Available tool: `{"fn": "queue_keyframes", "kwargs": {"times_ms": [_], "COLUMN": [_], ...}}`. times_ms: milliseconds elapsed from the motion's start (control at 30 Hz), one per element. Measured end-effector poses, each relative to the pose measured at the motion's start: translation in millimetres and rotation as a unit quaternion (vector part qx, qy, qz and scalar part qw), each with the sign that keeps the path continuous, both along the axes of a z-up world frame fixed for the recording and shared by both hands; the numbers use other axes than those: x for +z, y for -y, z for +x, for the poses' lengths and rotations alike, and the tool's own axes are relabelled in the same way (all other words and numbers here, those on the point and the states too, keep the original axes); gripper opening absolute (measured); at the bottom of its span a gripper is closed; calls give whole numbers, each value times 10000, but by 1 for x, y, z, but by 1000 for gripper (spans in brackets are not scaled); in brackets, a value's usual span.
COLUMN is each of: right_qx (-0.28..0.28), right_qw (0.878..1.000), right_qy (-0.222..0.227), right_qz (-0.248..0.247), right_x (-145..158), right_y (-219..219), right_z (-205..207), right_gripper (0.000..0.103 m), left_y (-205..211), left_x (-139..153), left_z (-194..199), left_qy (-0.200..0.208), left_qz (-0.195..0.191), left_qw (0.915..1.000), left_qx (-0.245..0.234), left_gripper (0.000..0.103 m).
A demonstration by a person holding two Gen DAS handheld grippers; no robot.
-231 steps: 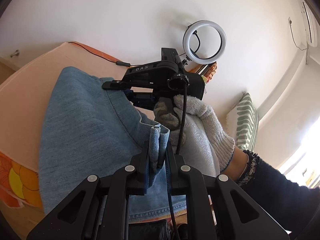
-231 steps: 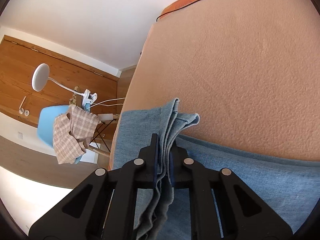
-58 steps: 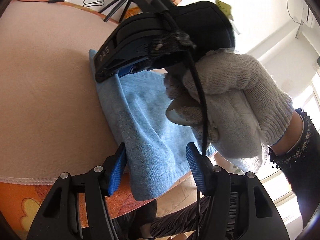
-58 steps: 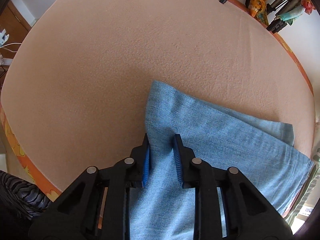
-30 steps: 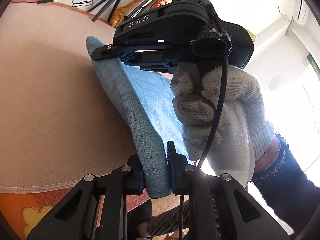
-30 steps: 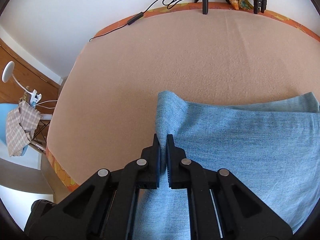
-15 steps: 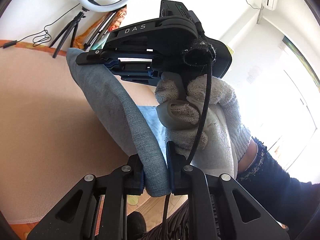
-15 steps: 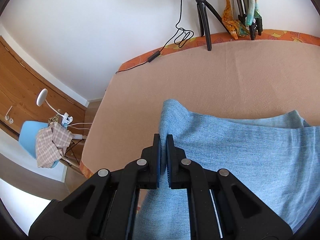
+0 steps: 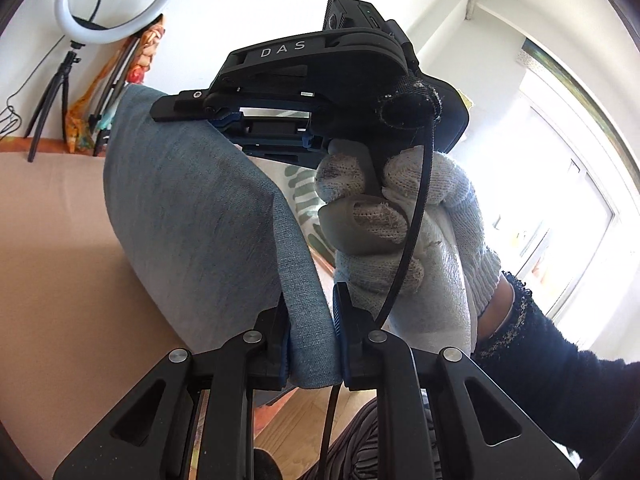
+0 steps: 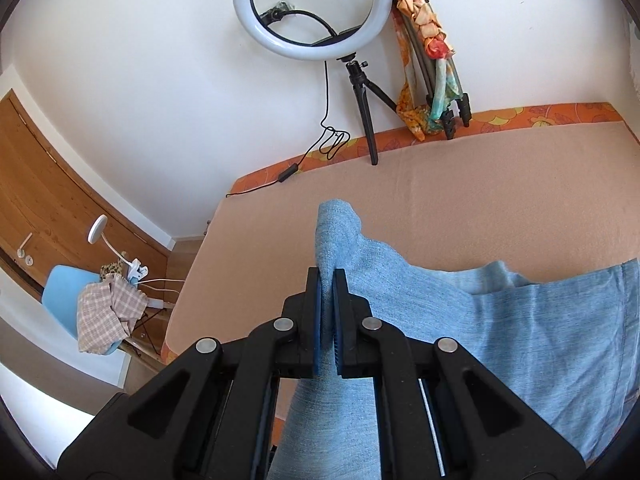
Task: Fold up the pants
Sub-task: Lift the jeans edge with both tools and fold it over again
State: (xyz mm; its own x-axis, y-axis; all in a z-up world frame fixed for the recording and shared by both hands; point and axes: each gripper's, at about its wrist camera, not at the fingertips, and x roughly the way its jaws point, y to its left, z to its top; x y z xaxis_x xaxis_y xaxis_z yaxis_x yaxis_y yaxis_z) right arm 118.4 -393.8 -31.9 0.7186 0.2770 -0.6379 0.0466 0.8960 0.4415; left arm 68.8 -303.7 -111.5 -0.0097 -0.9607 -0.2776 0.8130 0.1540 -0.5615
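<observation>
The light blue denim pants [image 9: 192, 216] are folded into a thick band held up above the peach bed cover [image 9: 52, 264]. My left gripper [image 9: 310, 320] is shut on one end of the folded edge. My right gripper [image 10: 327, 280] is shut on the other end, and it also shows in the left wrist view [image 9: 216, 114], held by a gloved hand [image 9: 400, 232]. In the right wrist view the rest of the pants [image 10: 520, 320] trail down to the right onto the bed cover [image 10: 480, 200].
A ring light on a tripod [image 10: 312, 8] and a folded orange-patterned stand [image 10: 428, 60] are against the white wall at the far side of the bed. A blue chair with checked cloth [image 10: 104, 312] and wooden doors are off the bed's left edge.
Both grippers have lifted the folded edge of the pants higher off the bed and tilted upward. About 2 s ago the left gripper was open; it then shut on the fabric.
</observation>
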Motion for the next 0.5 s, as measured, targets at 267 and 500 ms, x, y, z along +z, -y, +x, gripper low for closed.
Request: {"fn": "queue_keyframes", "kwargs": {"times_ms": [267, 500], "right_qx": [-622, -1089], "right_qw": [9979, 9940], "right_qy": [142, 120], "right_qz": [-79, 12], "right_x": [17, 7], "right_y": [73, 135], "right_z": [-40, -68], "right_gripper": [6, 6], "left_y": [62, 117], "left_x": [5, -6], "left_z": [-5, -6], "left_qy": [-39, -148], "left_qz": [-83, 22], "left_qw": [9985, 9956], "left_qx": [-533, -926], "left_gripper": [16, 16]}}
